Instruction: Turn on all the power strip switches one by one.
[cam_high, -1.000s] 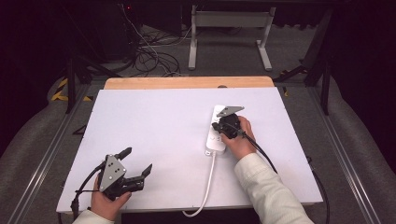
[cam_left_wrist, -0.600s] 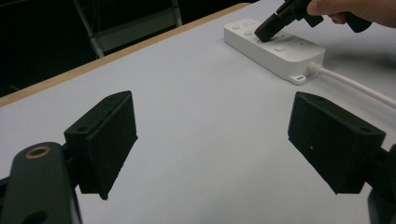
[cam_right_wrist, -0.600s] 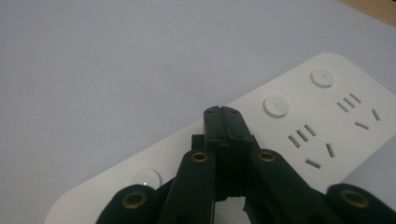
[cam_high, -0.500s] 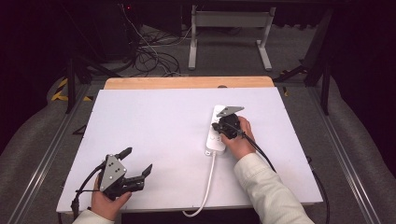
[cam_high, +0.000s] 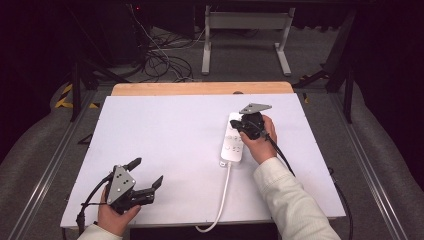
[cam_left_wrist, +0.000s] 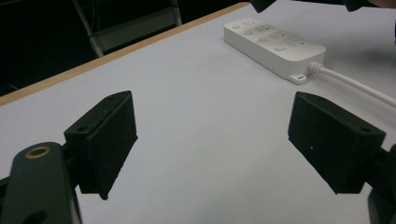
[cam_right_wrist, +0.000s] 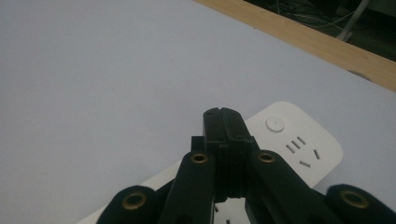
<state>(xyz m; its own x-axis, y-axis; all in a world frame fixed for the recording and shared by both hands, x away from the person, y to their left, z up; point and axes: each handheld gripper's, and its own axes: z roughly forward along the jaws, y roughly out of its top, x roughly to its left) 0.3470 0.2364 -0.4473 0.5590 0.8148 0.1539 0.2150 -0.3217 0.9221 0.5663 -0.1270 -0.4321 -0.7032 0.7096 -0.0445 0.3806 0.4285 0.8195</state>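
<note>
A: Starting at the left, what is the left gripper (cam_high: 145, 176) doing?

B: It sits in the person's left hand (cam_high: 116, 219) over the near left corner of the white table (cam_high: 165, 135). Its jaws stand wide apart with nothing between them; in the left gripper view only bare tabletop shows between the two black pads (cam_left_wrist: 111, 140).

A: And further right?

B: A white power strip (cam_high: 233, 142) lies flat on the right half of the table, lengthwise away from the person. Its white cable (cam_high: 220, 200) runs from the near end back to the near table edge. In the left gripper view the strip (cam_left_wrist: 273, 43) lies well beyond the jaws, apart from them.

A: The right gripper (cam_high: 239, 126)?

B: Held in the right hand (cam_high: 262, 142), it hangs directly over the far half of the strip. Its jaws are pressed together with nothing held. In the right gripper view the closed tips (cam_right_wrist: 223, 122) sit above the strip's top face (cam_right_wrist: 299, 140), near a round button and socket slots. I cannot tell whether the tips touch the strip.

A: Anything behind?

B: A wooden strip (cam_high: 200, 88) edges the far side of the table.
</note>
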